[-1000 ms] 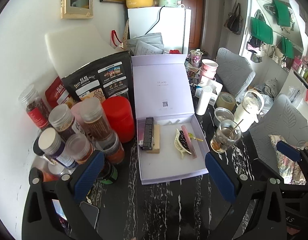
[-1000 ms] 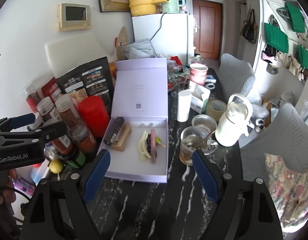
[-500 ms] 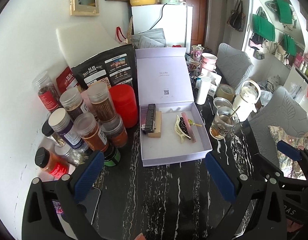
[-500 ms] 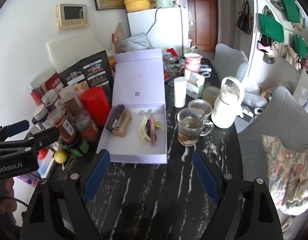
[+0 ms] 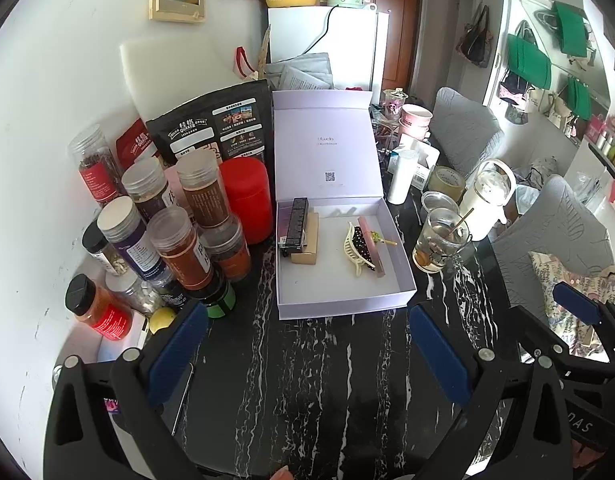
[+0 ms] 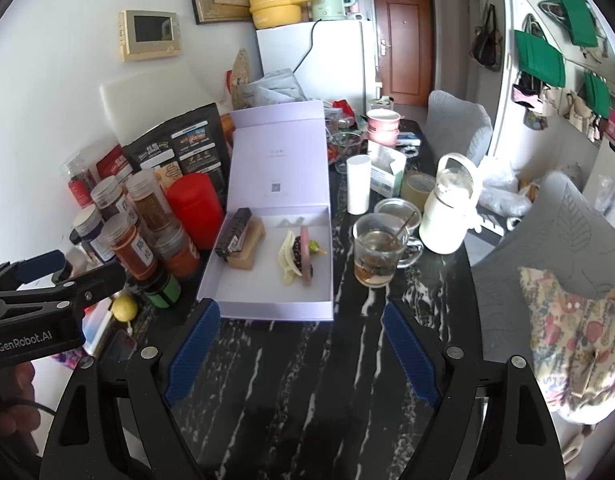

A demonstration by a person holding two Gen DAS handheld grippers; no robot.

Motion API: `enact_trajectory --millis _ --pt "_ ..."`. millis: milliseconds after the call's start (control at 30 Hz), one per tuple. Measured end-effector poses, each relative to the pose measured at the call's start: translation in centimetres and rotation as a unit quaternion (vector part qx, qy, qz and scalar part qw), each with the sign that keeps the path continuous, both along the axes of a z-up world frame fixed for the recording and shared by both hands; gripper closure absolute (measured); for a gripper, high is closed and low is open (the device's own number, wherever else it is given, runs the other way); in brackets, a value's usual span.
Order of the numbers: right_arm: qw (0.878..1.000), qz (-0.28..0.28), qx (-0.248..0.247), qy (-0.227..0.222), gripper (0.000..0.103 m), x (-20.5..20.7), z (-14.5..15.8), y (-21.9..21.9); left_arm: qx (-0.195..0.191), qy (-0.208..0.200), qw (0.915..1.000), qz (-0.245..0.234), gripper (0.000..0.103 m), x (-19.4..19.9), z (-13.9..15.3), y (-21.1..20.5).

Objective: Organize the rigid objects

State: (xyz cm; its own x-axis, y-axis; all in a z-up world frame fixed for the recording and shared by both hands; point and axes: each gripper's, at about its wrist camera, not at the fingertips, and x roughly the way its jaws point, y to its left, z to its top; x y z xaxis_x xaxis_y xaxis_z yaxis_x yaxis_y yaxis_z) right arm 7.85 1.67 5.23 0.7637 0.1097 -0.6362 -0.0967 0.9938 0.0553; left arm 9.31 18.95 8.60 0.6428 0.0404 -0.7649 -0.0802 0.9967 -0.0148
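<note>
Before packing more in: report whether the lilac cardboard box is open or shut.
Open. The lilac cardboard box has its hinged lid standing upright behind the tray, and its contents show.

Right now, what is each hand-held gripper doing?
Left hand-held gripper: open, holding nothing.
Right hand-held gripper: open, holding nothing.

Bare tabletop [image 5: 307, 380] — jars [image 5: 175, 240] leftward

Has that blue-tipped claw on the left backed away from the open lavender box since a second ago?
Yes. The left claw has pulled back: more bare black table now shows before the lavender box, which looks farther off.
</note>
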Motion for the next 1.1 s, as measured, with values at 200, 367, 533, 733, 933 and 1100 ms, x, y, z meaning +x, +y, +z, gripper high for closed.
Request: enact_trajectory --millis 200,367,533,733,933,1100 --pt "1.0 0.001 0.0 0.002 0.018 -0.27 -0.11 0.09 0.001 0.003 1.0 0.001 0.0 -0.26 -0.13 0.02" --pt "1.0 0.001 0.0 0.002 0.018 -0.37 -0.14 0.07 0.0 0.004 1.0 0.0 0.0 -0.32 -0.16 0.01" --pt "1.0 0.001 -0.001 0.002 0.018 -0.42 -0.15 -0.01 -0.002 0.004 1.0 0.0 0.0 -0.38 -0.17 -0.08" --pt "1.0 0.001 -0.001 0.002 0.018 -0.46 -0.17 -0.03 -0.001 0.005 1.0 0.001 0.0 -0.43 -0.15 -0.17" --pt "1.0 0.001 -0.001 0.002 0.018 -0.48 -0.18 -0.03 -0.004 0.009 0.9999 0.003 0.0 -0.4 -0.22 -0.08" --pt "1.0 0.0 -0.001 0.003 0.018 -0.51 -0.28 -0.15 -0.005 0.014 0.9999 0.003 0.0 -0.29 -0.42 -0.03"
